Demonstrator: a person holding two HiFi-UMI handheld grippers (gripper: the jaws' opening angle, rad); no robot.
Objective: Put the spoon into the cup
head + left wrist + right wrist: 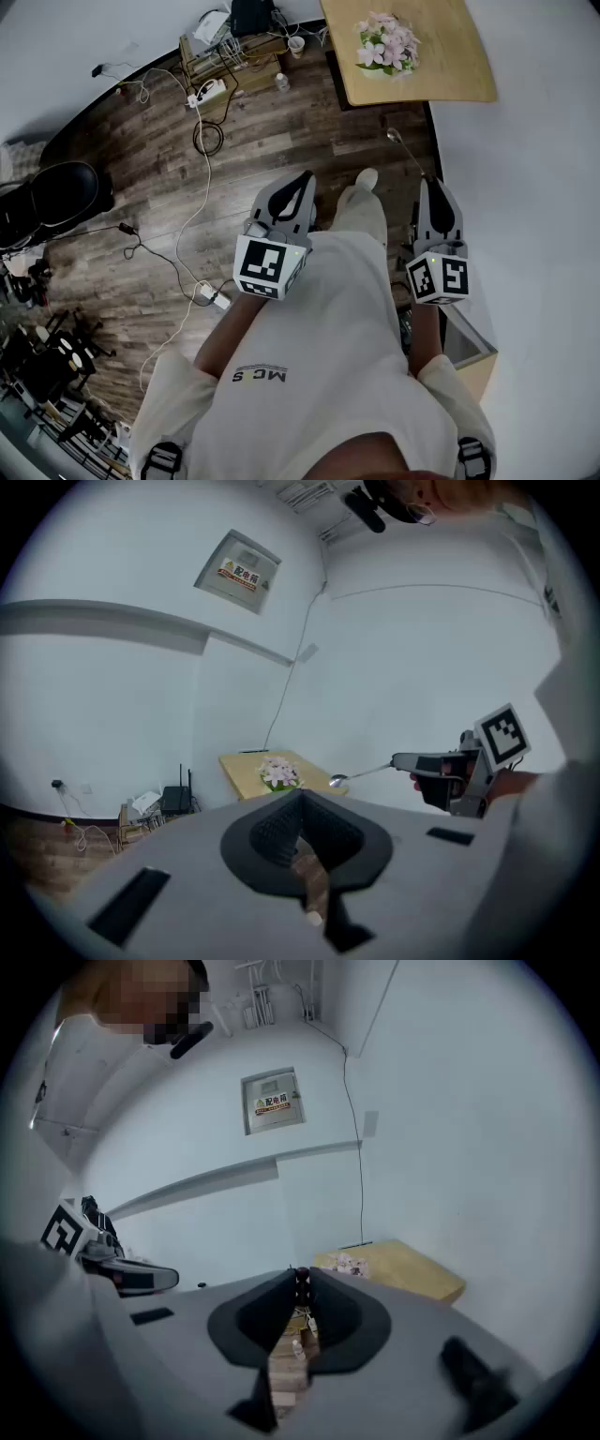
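A: Where is the spoon [404, 148]?
B: Pinched in the right gripper [433, 185], handle in line with the jaws, bowl pointing forward.
A: And the left gripper [302, 183]?
B: Jaws together, empty. A small cup [296, 44] lies well ahead, leftward.

Left gripper [302, 180]: grey shell with black inner faces that taper to a point. Behind the claw sits the left marker cube [270, 265], which carries black-and-white square patterns and a small green light near one edge. Right gripper [433, 185]: same build — grey body, black tapered jaws, right marker cube [439, 277] to the rear. The person wears a pale short-sleeved shirt [319, 347] with dark lettering across the chest, light trousers [364, 214], and black-buckled straps [161, 459] at both shoulders.
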